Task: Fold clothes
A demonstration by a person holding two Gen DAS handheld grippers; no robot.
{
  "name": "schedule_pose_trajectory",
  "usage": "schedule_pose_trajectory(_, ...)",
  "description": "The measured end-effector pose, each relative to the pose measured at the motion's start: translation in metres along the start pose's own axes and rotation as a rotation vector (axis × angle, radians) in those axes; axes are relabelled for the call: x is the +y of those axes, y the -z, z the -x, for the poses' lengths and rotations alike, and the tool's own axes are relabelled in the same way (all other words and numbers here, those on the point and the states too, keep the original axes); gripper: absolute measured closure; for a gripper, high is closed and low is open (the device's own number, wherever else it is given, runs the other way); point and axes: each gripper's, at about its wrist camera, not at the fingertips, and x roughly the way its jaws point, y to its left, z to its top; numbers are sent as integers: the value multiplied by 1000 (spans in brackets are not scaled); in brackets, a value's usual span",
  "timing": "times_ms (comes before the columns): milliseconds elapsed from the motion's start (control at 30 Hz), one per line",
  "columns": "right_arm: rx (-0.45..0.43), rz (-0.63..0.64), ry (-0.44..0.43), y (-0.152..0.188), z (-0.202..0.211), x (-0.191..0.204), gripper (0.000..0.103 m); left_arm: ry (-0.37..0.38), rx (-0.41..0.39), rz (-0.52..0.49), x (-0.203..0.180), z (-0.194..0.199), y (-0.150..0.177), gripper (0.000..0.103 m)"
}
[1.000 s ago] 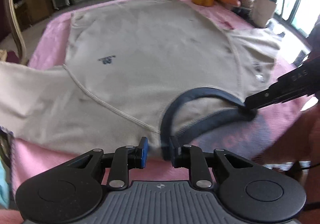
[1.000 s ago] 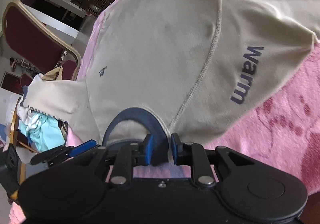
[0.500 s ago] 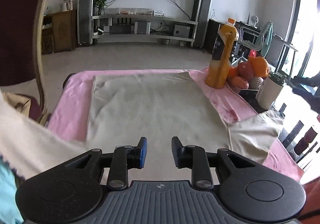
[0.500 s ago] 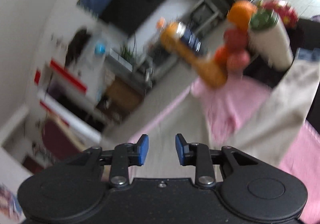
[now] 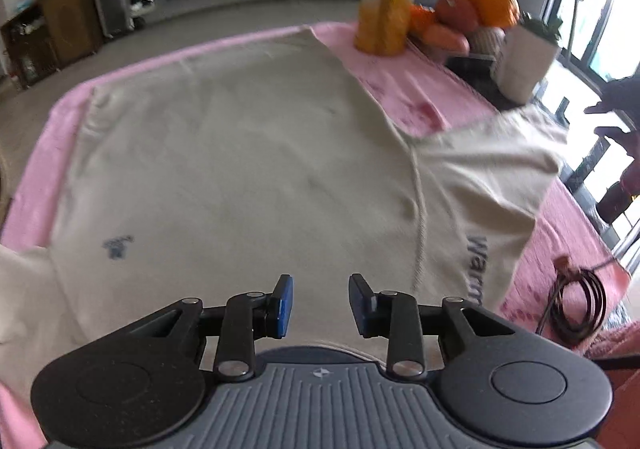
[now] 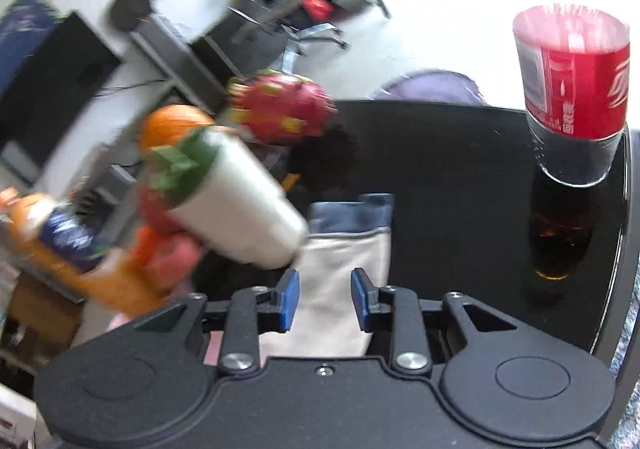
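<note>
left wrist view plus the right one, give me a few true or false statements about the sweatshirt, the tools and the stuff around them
1. The beige sweatshirt lies spread on a pink blanket. True.
2. The left tool is clamped on the navy collar. False: its jaws stand apart with nothing between them.
3. The sleeve near the word "Warm" is printed in dark letters. True.
4. The right tool grips the sleeve cuff. False: its jaws are apart and the pads press on nothing; the cuff lies beyond them.
5. The cola bottle lies on its side. False: it stands upright on the dark glass table.
</note>
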Motion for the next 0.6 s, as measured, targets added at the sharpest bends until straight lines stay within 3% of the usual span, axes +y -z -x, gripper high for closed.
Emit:
schedule_pose_trajectory(100,16,-25,38,-5,-25,-9,74,13,17,-12,-5,-7,2,69)
schedule_pose_trajectory(433,-26,94,152,-19,-79,-2,75,10,29,-15,-14,-20,-2,68)
schedule_pose_trajectory(533,-53,189,200,-18,-89,8,77,12,34,-24,-18,-23,-2,68)
schedule_pose_trajectory(600,-69,307,249,-9,-93,19,86,15,40,-23,-19,-26,-1,68)
